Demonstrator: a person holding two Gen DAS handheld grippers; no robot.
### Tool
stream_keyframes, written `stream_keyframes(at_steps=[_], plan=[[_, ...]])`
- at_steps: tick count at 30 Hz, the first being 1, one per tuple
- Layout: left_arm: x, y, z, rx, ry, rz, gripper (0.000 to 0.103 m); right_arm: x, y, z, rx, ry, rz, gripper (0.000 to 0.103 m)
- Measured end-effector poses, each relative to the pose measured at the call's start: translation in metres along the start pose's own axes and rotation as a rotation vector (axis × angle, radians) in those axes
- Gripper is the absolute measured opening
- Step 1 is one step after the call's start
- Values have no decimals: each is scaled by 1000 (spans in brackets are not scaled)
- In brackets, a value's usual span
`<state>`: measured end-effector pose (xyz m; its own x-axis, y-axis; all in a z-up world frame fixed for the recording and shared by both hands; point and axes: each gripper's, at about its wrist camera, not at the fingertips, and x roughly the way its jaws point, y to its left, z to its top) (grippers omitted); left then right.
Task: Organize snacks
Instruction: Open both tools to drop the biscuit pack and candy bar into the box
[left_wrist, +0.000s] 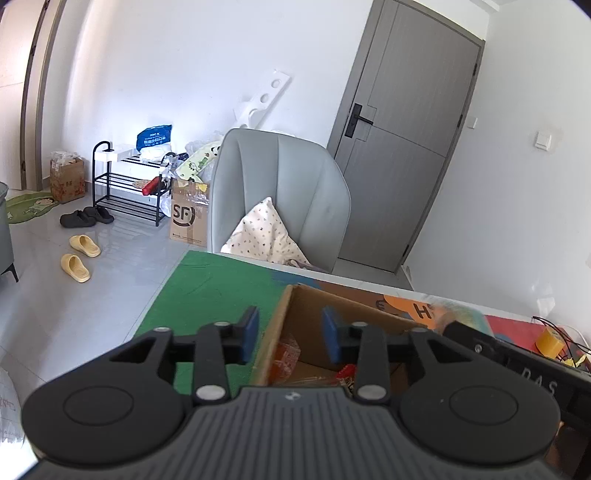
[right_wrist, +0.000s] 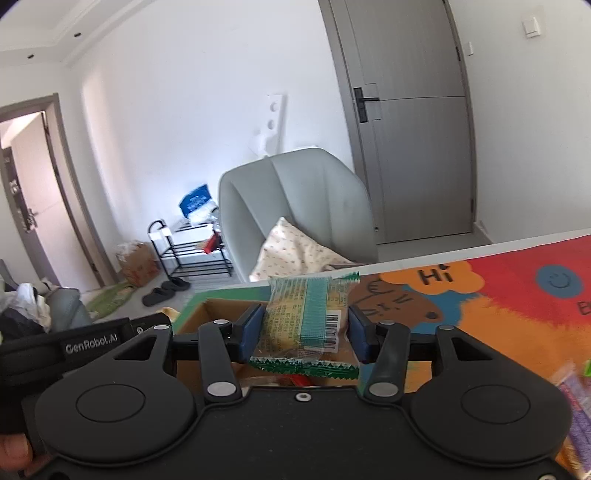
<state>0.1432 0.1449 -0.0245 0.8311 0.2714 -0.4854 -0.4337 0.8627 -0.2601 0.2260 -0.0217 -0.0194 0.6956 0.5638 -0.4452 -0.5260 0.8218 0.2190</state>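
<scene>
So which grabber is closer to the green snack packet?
Right. The right gripper has the green snack packet between its fingers, above the cardboard box. The left gripper, with nothing between its fingers, hovers over the box beside it.

The box (left_wrist: 280, 325) is matt brown cardboard. The snack packet (right_wrist: 306, 321) is glossy, crinkled clear plastic film. The mat (right_wrist: 517, 295) on the bench looks like soft printed cloth.

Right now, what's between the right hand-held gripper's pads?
A green-wrapped snack packet sits between the right hand-held gripper's pads, over the cardboard box. This shows in the right wrist view.
</scene>
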Motion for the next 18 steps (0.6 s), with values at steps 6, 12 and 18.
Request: stream_keyframes(at_steps=[6,12,18], plan=[[-10,1,1,0,-21,20,67,-10,-7,0,25,-14,-21,60],[-17,-9,-5,25,-45,48,88,-23,-20,-6,52,-10,-46,62],[-24,-20,-17,56,-39,60,93,-37,-33,-17,86,-3,-63,67]])
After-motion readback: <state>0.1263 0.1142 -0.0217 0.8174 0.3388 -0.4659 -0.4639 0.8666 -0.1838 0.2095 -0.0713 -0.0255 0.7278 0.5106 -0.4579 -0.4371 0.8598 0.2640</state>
